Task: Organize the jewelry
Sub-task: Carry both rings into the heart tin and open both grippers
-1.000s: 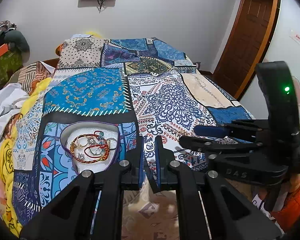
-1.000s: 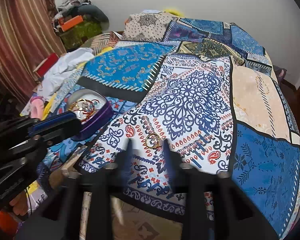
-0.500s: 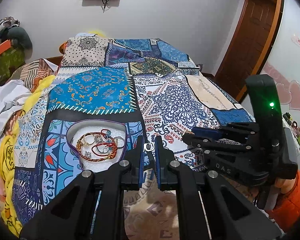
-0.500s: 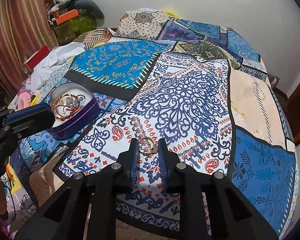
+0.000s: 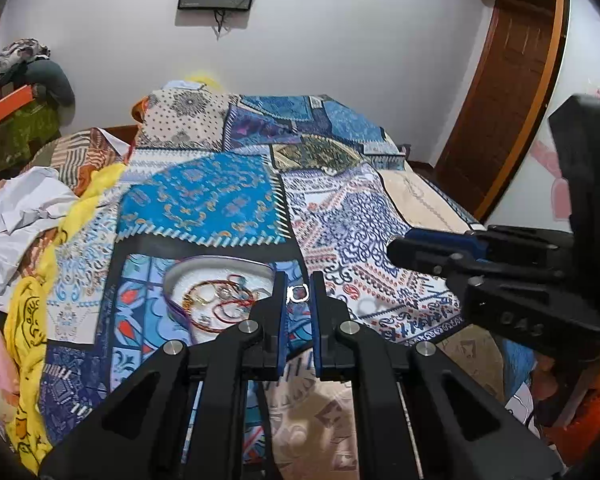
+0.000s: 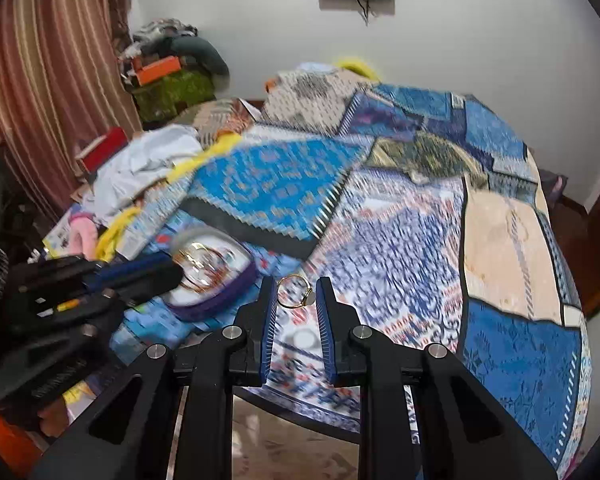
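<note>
My left gripper (image 5: 298, 292) is shut on a small silver ring (image 5: 299, 293), held just right of the purple-rimmed jewelry tin (image 5: 188, 276) that holds several bangles and red cords. My right gripper (image 6: 296, 296) is shut on a gold ring (image 6: 294, 291) with a pale stone, lifted above the patterned bedspread (image 6: 400, 248). The tin shows in the right wrist view (image 6: 212, 276) to the left, partly behind the left gripper. The right gripper shows in the left wrist view (image 5: 396, 246) at the right.
The bed (image 5: 204, 200) is covered with a blue patchwork spread. Loose clothes and a yellow cloth (image 5: 32, 312) lie along its left side. A wooden door (image 5: 500, 92) stands at the right. A small pale round object (image 6: 302, 338) lies on the spread under the right gripper.
The right gripper closed on the gold ring and lifted it off the spread. The left gripper rose with the silver ring between its fingers. Both views tilted upward.
</note>
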`<action>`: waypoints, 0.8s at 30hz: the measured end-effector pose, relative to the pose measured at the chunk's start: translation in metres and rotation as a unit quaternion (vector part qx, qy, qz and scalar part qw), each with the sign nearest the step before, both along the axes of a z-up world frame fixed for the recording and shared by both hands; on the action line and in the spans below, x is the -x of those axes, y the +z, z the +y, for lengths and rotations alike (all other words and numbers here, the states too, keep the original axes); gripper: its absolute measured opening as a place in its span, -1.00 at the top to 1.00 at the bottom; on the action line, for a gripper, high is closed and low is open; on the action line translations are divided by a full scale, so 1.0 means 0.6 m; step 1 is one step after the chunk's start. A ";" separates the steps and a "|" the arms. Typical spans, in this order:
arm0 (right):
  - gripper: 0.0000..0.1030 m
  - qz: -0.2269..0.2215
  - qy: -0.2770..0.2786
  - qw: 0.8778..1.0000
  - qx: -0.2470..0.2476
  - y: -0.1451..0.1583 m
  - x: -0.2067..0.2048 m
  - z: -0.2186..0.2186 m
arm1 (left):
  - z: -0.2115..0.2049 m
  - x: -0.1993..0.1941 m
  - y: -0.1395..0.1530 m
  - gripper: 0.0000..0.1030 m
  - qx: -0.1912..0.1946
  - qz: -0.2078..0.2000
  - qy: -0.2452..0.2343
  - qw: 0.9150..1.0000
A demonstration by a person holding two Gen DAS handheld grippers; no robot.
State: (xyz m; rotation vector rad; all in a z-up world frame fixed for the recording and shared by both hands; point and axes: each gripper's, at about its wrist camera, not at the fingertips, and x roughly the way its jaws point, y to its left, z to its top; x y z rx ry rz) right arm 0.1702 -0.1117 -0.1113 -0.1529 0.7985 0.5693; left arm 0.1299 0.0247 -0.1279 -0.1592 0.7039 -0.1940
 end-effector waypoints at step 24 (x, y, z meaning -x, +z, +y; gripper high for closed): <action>0.65 0.026 0.059 0.998 -0.016 -0.030 -0.026 0.110 | 0.103 -0.044 -0.007 0.84 0.012 0.003 0.042 0.999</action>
